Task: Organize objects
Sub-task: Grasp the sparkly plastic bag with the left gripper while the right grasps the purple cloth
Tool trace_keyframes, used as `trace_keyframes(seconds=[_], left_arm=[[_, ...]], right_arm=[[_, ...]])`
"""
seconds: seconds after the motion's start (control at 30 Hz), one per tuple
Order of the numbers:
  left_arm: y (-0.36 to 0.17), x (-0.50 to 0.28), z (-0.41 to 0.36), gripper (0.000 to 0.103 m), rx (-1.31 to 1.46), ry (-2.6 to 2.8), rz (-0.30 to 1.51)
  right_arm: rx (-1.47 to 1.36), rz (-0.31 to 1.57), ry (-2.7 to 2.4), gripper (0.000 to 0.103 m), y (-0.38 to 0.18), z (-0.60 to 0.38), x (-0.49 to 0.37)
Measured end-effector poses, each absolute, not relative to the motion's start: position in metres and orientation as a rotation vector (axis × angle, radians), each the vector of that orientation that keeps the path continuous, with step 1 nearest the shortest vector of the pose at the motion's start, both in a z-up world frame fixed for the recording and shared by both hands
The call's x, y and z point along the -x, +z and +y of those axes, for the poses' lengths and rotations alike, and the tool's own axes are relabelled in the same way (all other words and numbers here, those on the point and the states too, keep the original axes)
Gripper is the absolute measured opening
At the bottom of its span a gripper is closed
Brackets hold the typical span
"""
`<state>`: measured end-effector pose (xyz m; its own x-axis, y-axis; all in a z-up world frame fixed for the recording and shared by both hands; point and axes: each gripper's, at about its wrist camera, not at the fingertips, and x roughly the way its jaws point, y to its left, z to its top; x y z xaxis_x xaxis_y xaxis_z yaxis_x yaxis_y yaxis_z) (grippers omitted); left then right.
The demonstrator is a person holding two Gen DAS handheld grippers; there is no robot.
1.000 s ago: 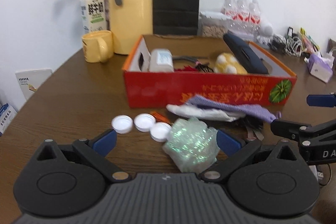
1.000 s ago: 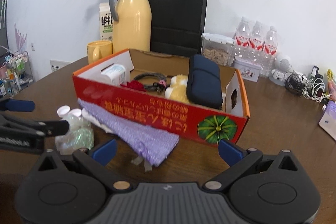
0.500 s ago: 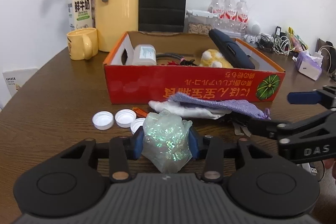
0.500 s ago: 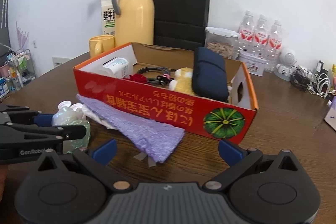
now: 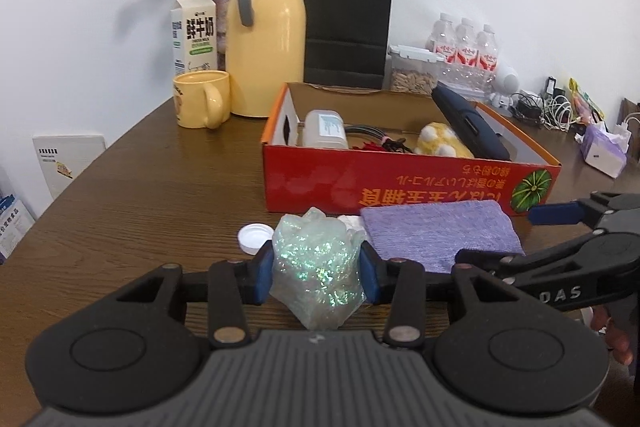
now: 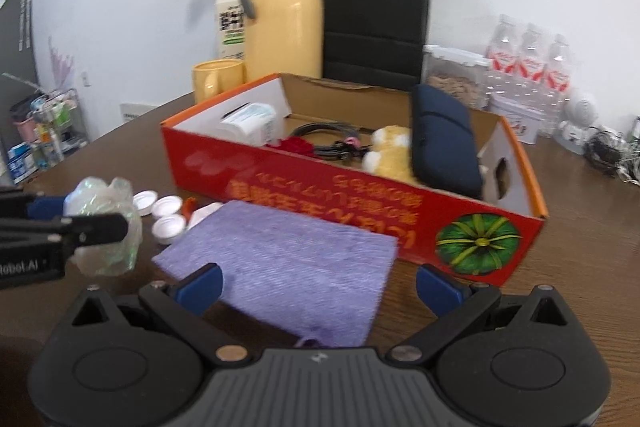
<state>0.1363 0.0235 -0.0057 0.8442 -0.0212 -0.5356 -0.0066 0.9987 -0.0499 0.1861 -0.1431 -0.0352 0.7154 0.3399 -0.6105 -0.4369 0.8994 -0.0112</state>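
My left gripper [image 5: 317, 269] is shut on a crumpled iridescent plastic wrapper [image 5: 318, 267] and holds it above the table, in front of the red cardboard box [image 5: 400, 187]. The wrapper also shows in the right wrist view [image 6: 106, 227]. The box [image 6: 352, 195] holds a white container, cables, a yellow plush toy and a navy case. A purple cloth [image 6: 280, 267] lies in front of the box. My right gripper [image 6: 318, 283] is open and empty just above the cloth's near edge. White bottle caps [image 6: 164, 211] lie left of the cloth.
A yellow thermos [image 5: 266, 43], yellow mug [image 5: 202, 105], milk carton [image 5: 194, 33], dried flowers and a black paper bag [image 5: 348, 19] stand behind the box. Water bottles [image 5: 466, 47], a snack jar, cables and a tissue pack [image 5: 604, 151] sit at the back right.
My left gripper closed on the wrapper and lifted it off the table. My right gripper rose and tilted down over the purple cloth, staying open.
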Motion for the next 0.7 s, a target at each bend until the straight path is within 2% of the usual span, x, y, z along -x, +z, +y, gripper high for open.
trace_keyframes(seconds=[0.3, 0.37, 0.7], left_arm=[[-0.007, -0.13, 0.035, 0.043, 0.064, 0.006, 0.567], [-0.008, -0.129, 0.038, 0.043, 0.067, 0.006, 0.568], [-0.008, -0.13, 0.037, 0.043, 0.071, -0.002, 0.567]], right_arm=[[0.206, 0.689, 0.442, 0.1, -0.05, -0.116, -0.213], [0.197, 0.691, 0.448, 0.09, -0.051, -0.116, -0.214], [0.189, 0.659, 0.417, 0.051, -0.047, -0.127, -0.212]])
